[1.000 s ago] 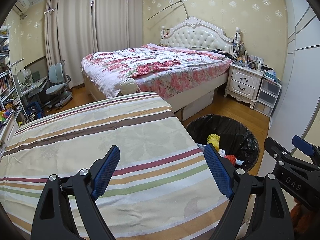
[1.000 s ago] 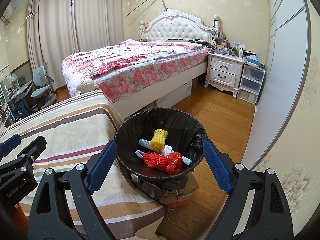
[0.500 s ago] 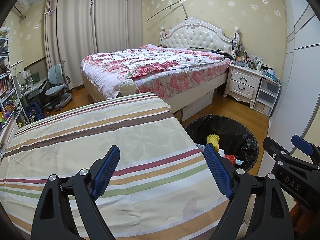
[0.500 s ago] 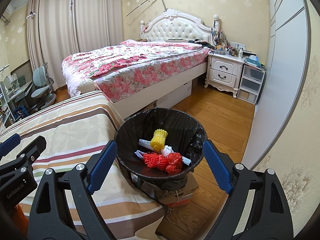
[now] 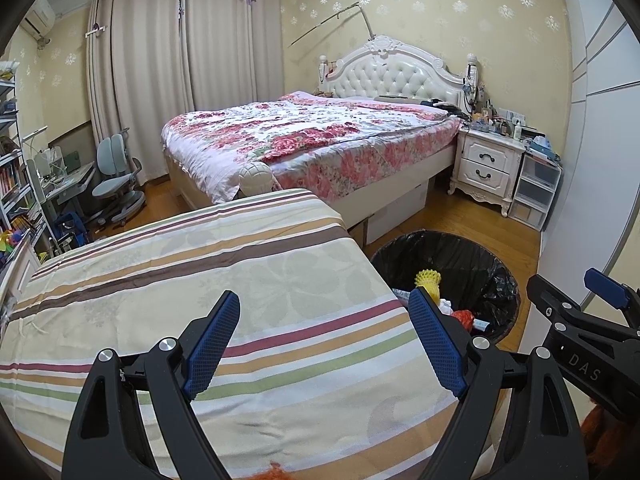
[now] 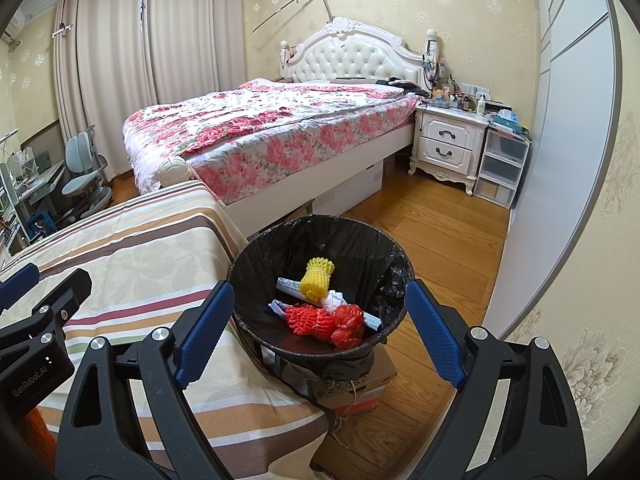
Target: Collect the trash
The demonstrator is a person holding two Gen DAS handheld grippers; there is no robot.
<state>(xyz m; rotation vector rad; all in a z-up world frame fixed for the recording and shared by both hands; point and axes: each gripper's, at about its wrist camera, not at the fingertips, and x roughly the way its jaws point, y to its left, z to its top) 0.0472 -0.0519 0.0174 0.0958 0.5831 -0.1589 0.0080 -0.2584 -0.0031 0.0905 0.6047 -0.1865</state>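
A black-lined trash bin (image 6: 396, 264) stands on the wooden floor beside a striped bed. Inside it lie a yellow foam net (image 6: 316, 274), red foam nets (image 6: 324, 320), crumpled white paper (image 6: 334, 300) and a printed white wrapper (image 6: 288, 285). My right gripper (image 6: 320, 334) hangs open just above the bin's near rim, nothing between its blue pads. Over the striped bedspread (image 5: 180, 280) my left gripper (image 5: 326, 344) is open and empty too. The bin (image 5: 480, 264) sits to its right, with the yellow net (image 5: 427, 280) showing. The right gripper's body (image 5: 580, 336) shows at the right edge.
A flowered double bed (image 6: 280, 124) with a white headboard fills the back. A white nightstand (image 6: 448, 144) and plastic drawers (image 6: 500, 172) stand by the right wall. The bin rests on a cardboard box (image 6: 352, 390). A desk chair (image 5: 116, 184) is at left.
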